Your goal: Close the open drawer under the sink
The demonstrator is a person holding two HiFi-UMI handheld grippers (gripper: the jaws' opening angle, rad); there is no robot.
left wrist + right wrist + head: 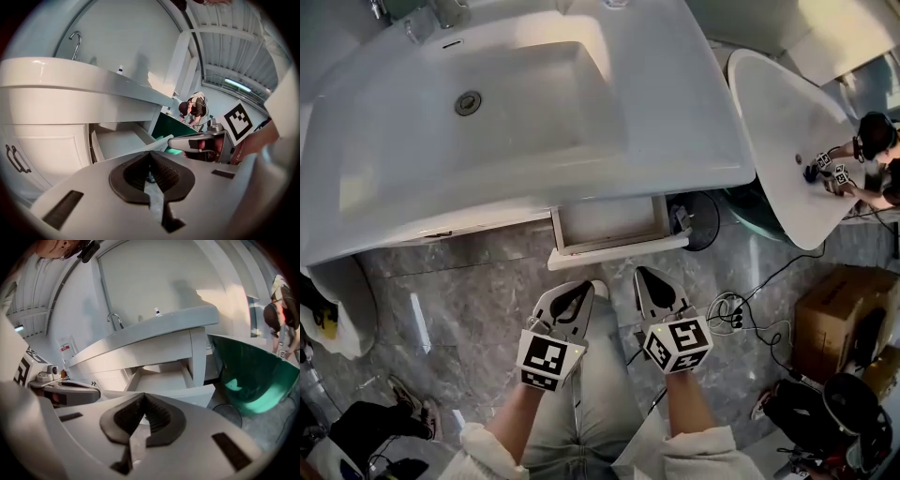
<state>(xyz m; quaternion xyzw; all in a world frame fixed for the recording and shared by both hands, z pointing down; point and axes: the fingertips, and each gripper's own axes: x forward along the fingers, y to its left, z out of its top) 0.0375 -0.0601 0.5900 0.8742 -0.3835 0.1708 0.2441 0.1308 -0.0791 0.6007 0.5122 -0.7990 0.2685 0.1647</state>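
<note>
The white drawer (609, 223) stands pulled out under the big white sink (516, 112), its front panel (619, 251) toward me and nothing visible inside. My left gripper (584, 292) is shut and holds nothing, a short way in front of the panel's left half. My right gripper (644, 276) is also shut, just short of the panel's right half. In the left gripper view the drawer (122, 143) lies ahead of the shut left gripper (151, 155). The right gripper view shows the drawer (161, 379) beyond the shut right gripper (144, 398).
A second basin (783, 141), green underneath, stands to the right with a person (874, 150) working at it. A cardboard box (844, 319), cables (727, 314) and bags lie on the marble floor at right. A cabinet door with handles (16, 159) is left of the drawer.
</note>
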